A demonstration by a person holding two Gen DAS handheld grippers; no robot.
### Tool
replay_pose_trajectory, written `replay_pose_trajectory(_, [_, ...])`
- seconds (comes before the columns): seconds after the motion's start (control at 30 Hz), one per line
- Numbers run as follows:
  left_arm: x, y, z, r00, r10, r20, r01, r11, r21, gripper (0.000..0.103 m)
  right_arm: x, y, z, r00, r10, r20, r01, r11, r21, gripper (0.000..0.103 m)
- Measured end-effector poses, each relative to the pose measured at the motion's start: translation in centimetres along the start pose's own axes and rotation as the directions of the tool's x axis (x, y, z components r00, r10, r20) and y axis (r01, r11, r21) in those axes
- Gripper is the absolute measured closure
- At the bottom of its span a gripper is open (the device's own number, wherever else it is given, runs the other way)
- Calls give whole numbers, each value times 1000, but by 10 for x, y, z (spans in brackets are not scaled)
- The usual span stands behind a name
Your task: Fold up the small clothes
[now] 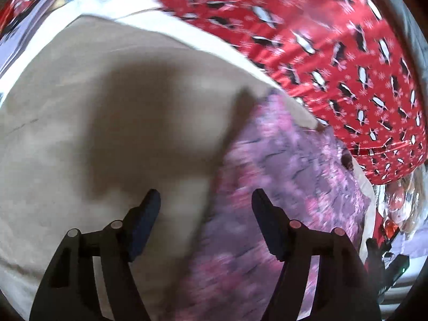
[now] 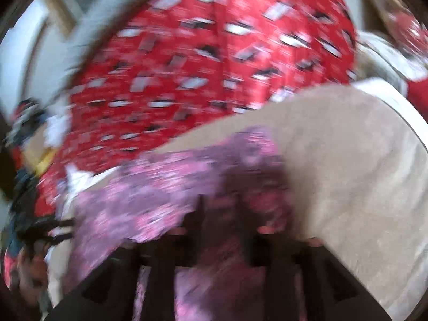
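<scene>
A small purple and pink patterned garment (image 1: 281,165) lies on a beige padded surface (image 1: 107,107), to the right in the left wrist view. My left gripper (image 1: 205,195) hovers open over the garment's left edge, one finger above the beige, the other above the cloth, with nothing between the pads. In the blurred right wrist view the same garment (image 2: 165,176) spreads across the lower middle and bunches over and between the dark fingers of my right gripper (image 2: 222,214). The blur hides whether its pads press on the cloth.
A red fabric printed with penguins (image 1: 334,40) borders the beige surface (image 2: 347,147) on its far side and also fills the upper part of the right wrist view (image 2: 200,67). Mixed clutter (image 1: 393,230) sits at the right edge.
</scene>
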State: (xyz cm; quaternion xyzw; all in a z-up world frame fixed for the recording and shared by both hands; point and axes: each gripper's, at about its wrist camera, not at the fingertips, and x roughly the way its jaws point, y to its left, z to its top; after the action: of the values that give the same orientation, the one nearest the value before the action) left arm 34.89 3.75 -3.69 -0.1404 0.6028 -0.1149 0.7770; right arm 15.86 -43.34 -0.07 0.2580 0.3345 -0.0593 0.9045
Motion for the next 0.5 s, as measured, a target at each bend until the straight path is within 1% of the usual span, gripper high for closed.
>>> replay_pose_trajectory(0.03, [2, 11, -3, 1000, -13, -20, 13, 1000, -22, 33, -10, 8, -8, 1000, 20, 8, -20, 999, -42, 58])
replay_pose_trajectory(0.1, [8, 30, -14, 994, -83, -68, 77, 994, -81, 33, -12, 12, -22, 1000, 13, -18, -15, 995, -103, 56])
replay_pose_trajectory(0.13, [5, 31, -21, 993, -100, -70, 94, 992, -82, 33, -1, 12, -30, 996, -20, -87, 9, 992, -123, 57])
replay_pose_trajectory(0.17, [1, 28, -26, 993, -99, -66, 95, 994, -60, 29, 8, 9, -37, 989, -49, -142, 31, 991, -129, 58])
replay_pose_trajectory(0.2, [-1, 20, -32, 991, -112, -79, 111, 994, -19, 22, 2, 11, -40, 993, -47, -110, 31, 990, -139, 57])
replay_pose_trajectory(0.23, [-2, 13, -36, 987, -130, -98, 131, 991, 8, 20, -4, 14, -38, 995, -40, -92, 28, 991, -131, 54])
replay_pose_trajectory(0.27, [1, 3, -42, 981, -144, -127, 152, 987, 50, 19, -8, 14, -36, 996, -26, -90, 15, 993, -115, 54])
replay_pose_trajectory(0.33, [13, -11, -49, 979, -114, -170, 133, 985, 107, 19, -19, 15, -32, 996, 61, -71, -66, 995, -75, 54])
replay_pose_trajectory(0.37, [18, -18, -54, 981, -86, -172, 110, 985, 136, 15, -22, 16, -32, 994, 80, -68, -86, 993, -82, 53])
replay_pose_trajectory(0.4, [20, -24, -58, 985, -66, -159, 92, 983, 160, 10, -20, 19, -33, 994, 78, -75, -85, 992, -93, 53])
replay_pose_trajectory(0.43, [19, -30, -62, 987, -58, -147, 84, 980, 178, 10, -16, 19, -36, 993, 63, -95, -73, 991, -110, 53])
replay_pose_trajectory(0.47, [18, -35, -64, 987, -72, -145, 99, 977, 191, 11, -10, 18, -40, 991, 42, -127, -57, 991, -117, 53])
replay_pose_trajectory(0.5, [14, -42, -65, 980, -125, -153, 154, 969, 195, 19, -2, 20, -42, 989, 32, -146, -50, 992, -118, 53])
